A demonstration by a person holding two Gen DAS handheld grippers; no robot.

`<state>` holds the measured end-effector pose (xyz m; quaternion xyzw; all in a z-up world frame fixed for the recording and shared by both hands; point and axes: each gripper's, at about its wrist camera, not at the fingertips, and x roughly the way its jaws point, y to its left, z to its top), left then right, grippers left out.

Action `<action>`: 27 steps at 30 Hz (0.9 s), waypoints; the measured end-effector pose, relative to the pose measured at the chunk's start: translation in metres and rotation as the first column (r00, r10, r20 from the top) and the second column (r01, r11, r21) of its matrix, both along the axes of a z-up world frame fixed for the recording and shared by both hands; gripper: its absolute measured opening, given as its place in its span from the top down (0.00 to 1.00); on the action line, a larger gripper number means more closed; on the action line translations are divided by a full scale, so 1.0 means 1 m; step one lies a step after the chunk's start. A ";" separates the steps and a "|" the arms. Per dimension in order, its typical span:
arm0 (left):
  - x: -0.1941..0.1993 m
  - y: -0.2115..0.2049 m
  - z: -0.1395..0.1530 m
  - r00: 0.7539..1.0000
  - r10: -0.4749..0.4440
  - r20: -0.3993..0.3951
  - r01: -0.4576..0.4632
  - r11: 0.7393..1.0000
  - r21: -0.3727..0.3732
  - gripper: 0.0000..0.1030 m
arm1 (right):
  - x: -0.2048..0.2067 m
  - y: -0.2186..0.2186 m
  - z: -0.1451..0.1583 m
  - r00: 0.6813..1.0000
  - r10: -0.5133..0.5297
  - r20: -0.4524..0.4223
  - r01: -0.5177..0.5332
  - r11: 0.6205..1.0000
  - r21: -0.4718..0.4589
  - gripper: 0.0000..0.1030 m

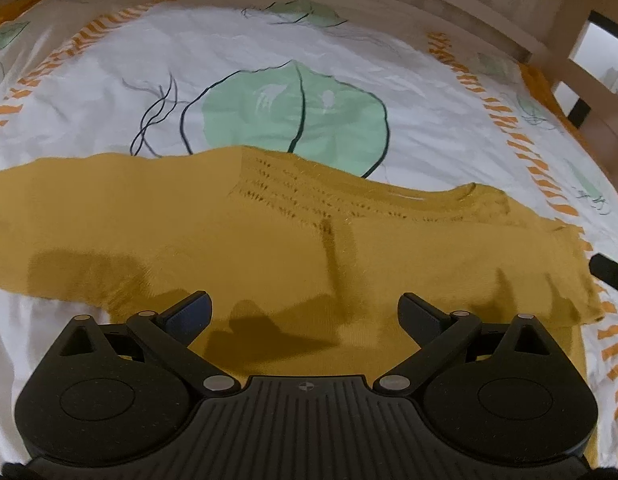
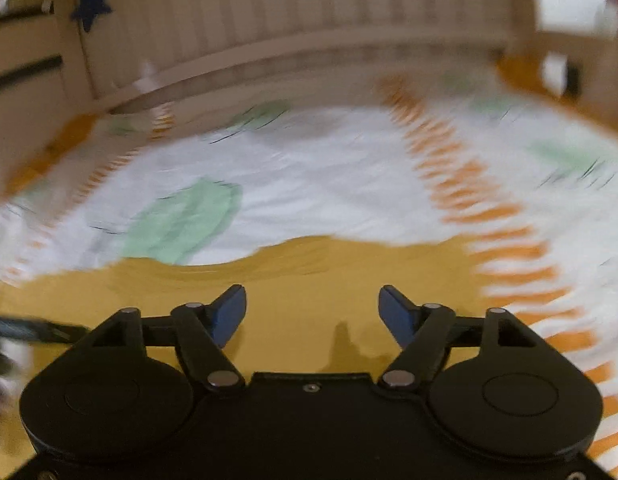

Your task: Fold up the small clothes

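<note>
A small mustard-yellow knit sweater point(image 1: 269, 236) lies flat on the bed, neckline to the right, one sleeve stretched to the left. My left gripper point(image 1: 305, 312) is open and empty, hovering over the sweater's near part. The sweater point(image 2: 309, 280) also shows in the right wrist view, which is blurred. My right gripper point(image 2: 312, 312) is open and empty above it. The tip of the right gripper point(image 1: 609, 270) shows at the right edge of the left wrist view, just past the sweater's right side.
The bed cover point(image 1: 269, 60) is white with green leaf prints and orange dashed borders. A wooden bed frame point(image 1: 509, 12) runs along the far side and right. A blue star point(image 2: 91, 6) hangs at the far left by the slatted headboard point(image 2: 309, 12).
</note>
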<state>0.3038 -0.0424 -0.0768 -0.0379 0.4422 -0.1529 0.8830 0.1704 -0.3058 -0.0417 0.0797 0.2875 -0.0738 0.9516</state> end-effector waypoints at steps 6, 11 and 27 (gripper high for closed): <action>-0.007 -0.003 0.001 0.999 -0.028 0.041 0.029 0.999 -0.025 0.03 | 0.003 -0.012 0.010 1.000 0.002 -0.027 -0.001 0.999 0.051 0.02; -0.006 -0.015 -0.003 0.997 -0.064 0.031 0.066 0.997 -0.049 0.04 | 0.001 -0.025 0.015 1.000 -0.003 -0.013 0.003 1.000 -0.012 0.00; 0.036 -0.055 -0.022 0.989 -0.091 -0.118 0.079 0.992 -0.101 0.36 | 0.005 -0.077 0.008 0.989 -0.150 0.004 0.145 0.964 0.223 0.00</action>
